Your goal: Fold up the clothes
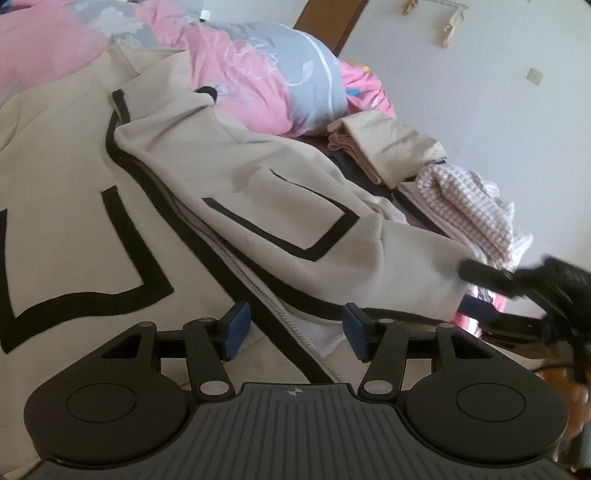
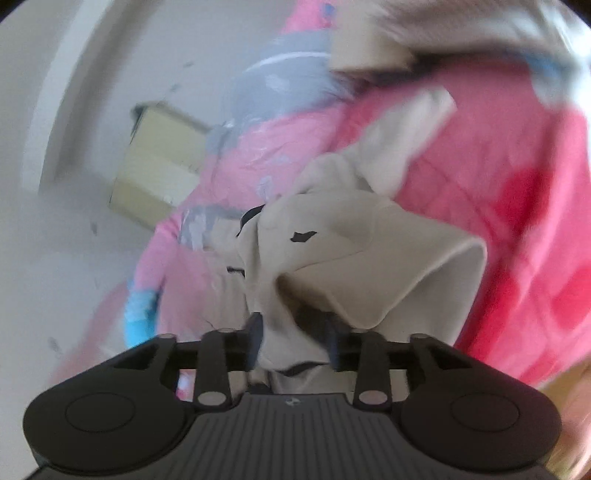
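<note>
A beige zip jacket with black trim (image 1: 258, 177) lies spread on the bed, its front panel folded over. My left gripper (image 1: 295, 332) hovers just above the zipper at the hem. Its blue pads stand apart and nothing is pressed between them. At the right edge of the left wrist view, one of the right gripper's black fingers (image 1: 487, 275) is at the end of the jacket's sleeve. In the blurred right wrist view, my right gripper (image 2: 295, 345) has bunched beige sleeve fabric (image 2: 351, 251) lying between its parted fingers.
A pink and grey quilt (image 1: 258, 74) is heaped behind the jacket. Folded beige clothes (image 1: 388, 147) and a checked cloth (image 1: 465, 206) are stacked to the right near the white wall. A wooden headboard (image 1: 325, 22) stands at the back. The right wrist view shows a pale yellow cabinet (image 2: 159, 166).
</note>
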### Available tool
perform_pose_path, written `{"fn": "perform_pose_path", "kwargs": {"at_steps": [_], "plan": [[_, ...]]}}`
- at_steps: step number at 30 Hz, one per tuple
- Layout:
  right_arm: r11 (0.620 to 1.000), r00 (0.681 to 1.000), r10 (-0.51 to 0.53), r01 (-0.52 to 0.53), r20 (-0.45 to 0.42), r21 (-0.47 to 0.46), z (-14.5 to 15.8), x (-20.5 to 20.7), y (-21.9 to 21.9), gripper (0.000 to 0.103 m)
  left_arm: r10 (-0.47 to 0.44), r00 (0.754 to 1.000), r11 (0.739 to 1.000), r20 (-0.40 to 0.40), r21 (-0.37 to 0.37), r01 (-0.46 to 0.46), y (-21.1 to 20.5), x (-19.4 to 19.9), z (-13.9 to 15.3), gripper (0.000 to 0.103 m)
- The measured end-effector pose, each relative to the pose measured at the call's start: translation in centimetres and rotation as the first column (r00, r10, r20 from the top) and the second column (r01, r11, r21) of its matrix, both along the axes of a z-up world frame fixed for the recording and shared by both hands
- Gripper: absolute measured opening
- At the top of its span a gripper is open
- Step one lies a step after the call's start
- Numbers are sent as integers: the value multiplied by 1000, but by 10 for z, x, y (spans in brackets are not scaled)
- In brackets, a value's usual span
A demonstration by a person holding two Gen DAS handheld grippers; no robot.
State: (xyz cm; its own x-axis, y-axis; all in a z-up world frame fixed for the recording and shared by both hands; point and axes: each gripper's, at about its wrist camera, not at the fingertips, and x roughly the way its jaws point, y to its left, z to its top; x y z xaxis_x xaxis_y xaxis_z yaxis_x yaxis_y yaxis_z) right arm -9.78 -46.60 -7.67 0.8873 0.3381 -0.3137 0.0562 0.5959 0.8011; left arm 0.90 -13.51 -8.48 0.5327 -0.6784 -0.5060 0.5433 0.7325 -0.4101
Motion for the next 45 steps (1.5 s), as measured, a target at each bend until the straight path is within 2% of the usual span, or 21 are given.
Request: {"fn": "perform_pose_path", "kwargs": {"at_steps": [3, 5, 8, 11, 13, 14, 18, 20, 22, 24, 26, 28, 30, 33, 35, 38, 39, 40, 41, 42, 45], "plan": [[982, 997, 75, -70, 22, -173, 10, -5, 13, 43, 12, 1000, 1000, -5, 0, -12, 1, 1, -2, 55], [944, 993, 119, -106, 23, -312, 14, -5, 25, 43, 27, 1000, 1000, -4, 2, -27, 1, 1, -1, 54], [835, 984, 178, -144, 13, -532, 14, -4, 45, 43, 66, 998, 998, -18, -3, -66, 1, 4, 0, 54], [689, 966, 259, -197, -17, -698, 7, 1, 67, 41, 94, 995, 995, -40, -19, -95, 4, 8, 1, 54], [609, 953, 298, -236, -58, -757, 3, 4, 77, 29, 108, 993, 994, -43, -19, -109, 7, 9, 3, 54], [597, 947, 309, -264, -87, -757, 2, 7, 79, 9, 115, 993, 993, -41, -19, -116, 10, 9, 5, 54], [686, 942, 313, -313, -122, -657, 24, 16, 66, 8, 143, 990, 989, -9, -22, -144, 27, 3, 19, 54], [754, 941, 324, -321, -101, -574, 47, 19, 59, 8, 164, 987, 986, 4, -29, -163, 37, 0, 26, 54], [837, 934, 348, -349, -81, -422, 68, 26, 51, 8, 194, 981, 980, 7, -44, -194, 50, -3, 31, 54], [897, 920, 389, -392, -54, -203, 84, 38, 47, 8, 228, 974, 972, 7, -67, -227, 65, -6, 36, 54], [891, 892, 450, -452, 42, 36, 92, 49, 47, 7, 261, 965, 962, 8, -87, -259, 81, -8, 40, 54], [841, 852, 511, -523, 111, 143, 92, 57, 59, 7, 282, 959, 955, 2, -94, -280, 95, -8, 43, 54], [780, 800, 597, -596, 56, 191, 69, 64, 79, 7, 290, 957, 953, -8, -91, -290, 107, -8, 42, 54], [754, 709, 656, -602, -259, 262, 1, 68, 103, 7, 274, 962, 958, -12, -88, -274, 114, -9, 39, 54], [792, 685, 606, -566, -404, 228, -27, 63, 105, 8, 256, 967, 963, -5, -84, -255, 115, -10, 37, 54], [811, 702, 582, -539, -411, 228, -27, 57, 99, 9, 219, 975, 974, 21, -69, -217, 107, -13, 36, 54], [815, 710, 571, -549, -413, 184, -19, 54, 100, 9, 202, 979, 978, 36, -57, -200, 101, -14, 37, 54], [822, 716, 550, -554, -430, 129, -10, 53, 103, 16, 185, 981, 982, 51, -44, -183, 93, -15, 37, 54], [826, 725, 530, -558, -441, 76, -1, 48, 104, 33, 167, 984, 986, 66, -30, -165, 86, -17, 38, 54], [828, 734, 509, -561, -450, 22, 8, 43, 106, 43, 147, 986, 989, 79, -19, -146, 79, -18, 38, 54], [817, 776, 464, -562, -428, -132, 36, 19, 103, 47, 62, 988, 997, 139, 47, -69, 49, -24, 38, 54]]}}
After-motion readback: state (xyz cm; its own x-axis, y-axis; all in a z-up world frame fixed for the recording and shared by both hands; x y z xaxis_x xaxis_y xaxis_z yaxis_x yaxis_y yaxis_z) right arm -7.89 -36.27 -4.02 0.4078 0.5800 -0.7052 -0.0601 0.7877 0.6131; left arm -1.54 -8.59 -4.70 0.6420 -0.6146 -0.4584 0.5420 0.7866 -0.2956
